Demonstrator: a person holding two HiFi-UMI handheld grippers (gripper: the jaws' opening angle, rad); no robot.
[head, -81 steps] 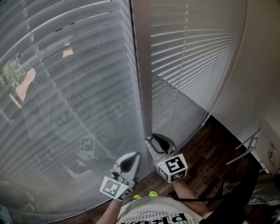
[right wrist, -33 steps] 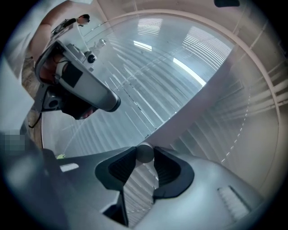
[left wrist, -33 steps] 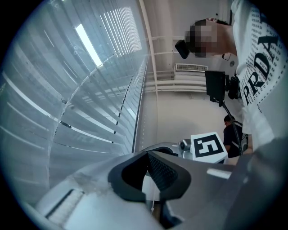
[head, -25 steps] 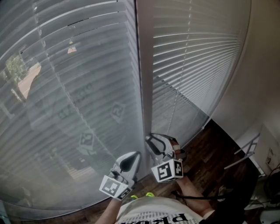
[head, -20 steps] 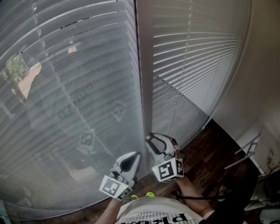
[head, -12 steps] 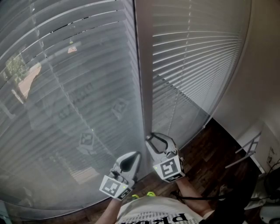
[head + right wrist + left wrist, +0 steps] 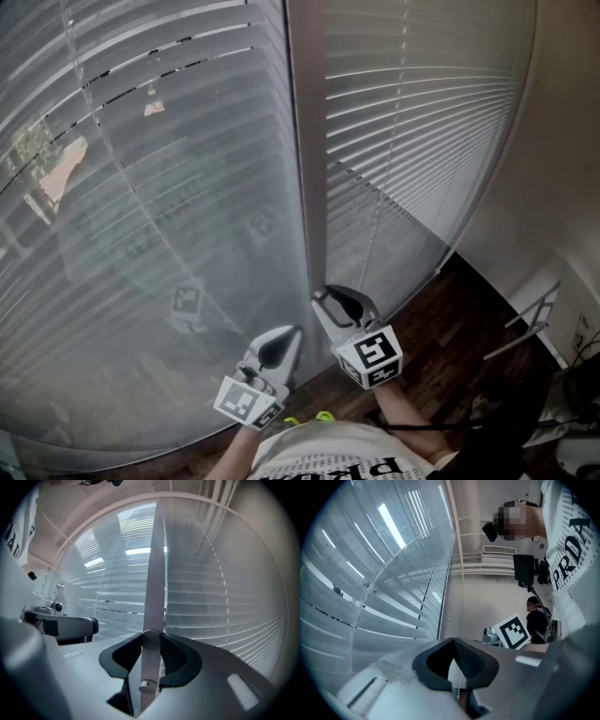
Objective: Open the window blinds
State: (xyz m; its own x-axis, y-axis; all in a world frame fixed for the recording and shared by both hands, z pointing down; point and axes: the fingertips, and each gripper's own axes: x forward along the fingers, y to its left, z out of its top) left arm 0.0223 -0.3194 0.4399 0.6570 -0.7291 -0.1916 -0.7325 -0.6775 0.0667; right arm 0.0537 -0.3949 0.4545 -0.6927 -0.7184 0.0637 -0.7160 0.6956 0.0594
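At the window, blinds [image 7: 187, 141]: from my remote seat I see two slatted panels side by side, filling the head view from 9 round to 2 o'clock.
left panel [image 7: 141, 244]: at 9 to 12 o'clock; the slats are tilted enough that greenery and an orange roof outside show faintly through, with a few dark gaps near the top.
right panel [image 7: 412, 122]: at 1 o'clock; pale slats laid close, and I can see nothing through them.
mullion [image 7: 305, 141]: a grey upright between the two panels, running from 12 o'clock down to just below centre.
wand [image 7: 149, 663]: a white rod in front of the mullion's foot, standing upright between the right jaws.
right gripper [image 7: 328, 298]: just right of 6 o'clock in the head view; its jaws are clamped on the wand, one dark pad pressing on each side.
thin cord [image 7: 459, 688]: a fine white line running down through the hollow between the left pads.
left gripper [image 7: 296, 330]: just left of 6 o'clock, beside the right gripper; its tips are pressed together, and as far as I can read it the thin cord is caught between them.
floor [image 7: 450, 328]: dark wood boards at 4 to 5 o'clock, below the right panel.
wall [image 7: 562, 141]: plain and pale, at 3 o'clock.
shirt [image 7: 337, 461]: white with black print, at the 6 o'clock edge.
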